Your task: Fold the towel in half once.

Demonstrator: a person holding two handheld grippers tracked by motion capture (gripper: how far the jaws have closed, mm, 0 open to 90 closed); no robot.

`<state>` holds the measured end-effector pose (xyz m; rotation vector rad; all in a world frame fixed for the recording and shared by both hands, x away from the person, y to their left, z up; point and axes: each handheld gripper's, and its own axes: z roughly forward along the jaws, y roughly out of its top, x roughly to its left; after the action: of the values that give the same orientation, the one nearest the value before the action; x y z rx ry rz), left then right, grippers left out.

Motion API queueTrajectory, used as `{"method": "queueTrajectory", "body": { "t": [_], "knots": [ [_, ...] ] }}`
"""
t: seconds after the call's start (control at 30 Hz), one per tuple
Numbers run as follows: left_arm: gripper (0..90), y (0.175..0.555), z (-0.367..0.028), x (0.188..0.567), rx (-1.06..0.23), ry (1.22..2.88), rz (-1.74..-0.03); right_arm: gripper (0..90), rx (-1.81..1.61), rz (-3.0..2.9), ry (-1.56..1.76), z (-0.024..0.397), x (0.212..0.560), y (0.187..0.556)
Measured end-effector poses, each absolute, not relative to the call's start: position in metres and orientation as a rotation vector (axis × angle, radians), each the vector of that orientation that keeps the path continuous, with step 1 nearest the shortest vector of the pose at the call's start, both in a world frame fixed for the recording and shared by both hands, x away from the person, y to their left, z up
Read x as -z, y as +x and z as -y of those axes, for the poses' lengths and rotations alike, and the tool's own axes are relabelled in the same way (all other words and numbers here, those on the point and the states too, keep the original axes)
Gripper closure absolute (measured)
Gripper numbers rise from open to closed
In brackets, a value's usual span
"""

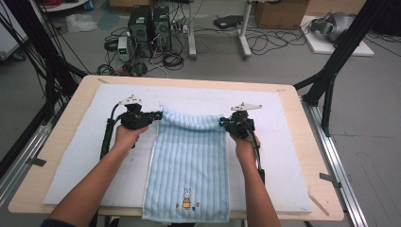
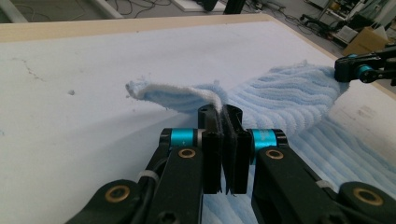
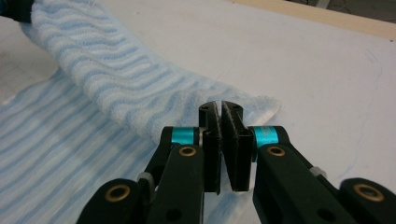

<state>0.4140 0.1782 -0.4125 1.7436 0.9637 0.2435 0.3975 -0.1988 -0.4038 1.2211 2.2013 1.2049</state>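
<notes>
A light blue striped towel (image 1: pixel 189 156) with a small rabbit picture near its front hem lies along the white mat (image 1: pixel 85 156). Its far edge is lifted off the mat and sags between the two grippers. My left gripper (image 1: pixel 160 115) is shut on the towel's far left corner (image 2: pixel 187 95); the jaws pinch the white hem. My right gripper (image 1: pixel 221 123) is shut on the far right corner (image 3: pixel 261 105). In the left gripper view the right gripper (image 2: pixel 364 70) holds the raised fold at the far end.
The mat covers a wooden table (image 1: pixel 309 156). Black frame legs (image 1: pixel 331 71) stand at both sides. Computers (image 1: pixel 149 26), cables and a cardboard box (image 1: pixel 279 12) are on the floor beyond the table's far edge.
</notes>
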Motion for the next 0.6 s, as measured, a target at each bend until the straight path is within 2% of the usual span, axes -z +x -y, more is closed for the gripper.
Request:
{"method": "queueTrajectory", "body": {
  "t": [0.33,0.6],
  "knots": [
    [86.3,0.374,-0.180,0.418,-0.243,1.770,-0.912,86.1,-1.204,-2.256,1.167,0.200,0.411,0.356],
    [86.1,0.357,-0.183,0.428,-0.241,1.803,-0.905,85.0,-1.195,-2.287,1.165,0.200,0.421,0.334]
  ]
}}
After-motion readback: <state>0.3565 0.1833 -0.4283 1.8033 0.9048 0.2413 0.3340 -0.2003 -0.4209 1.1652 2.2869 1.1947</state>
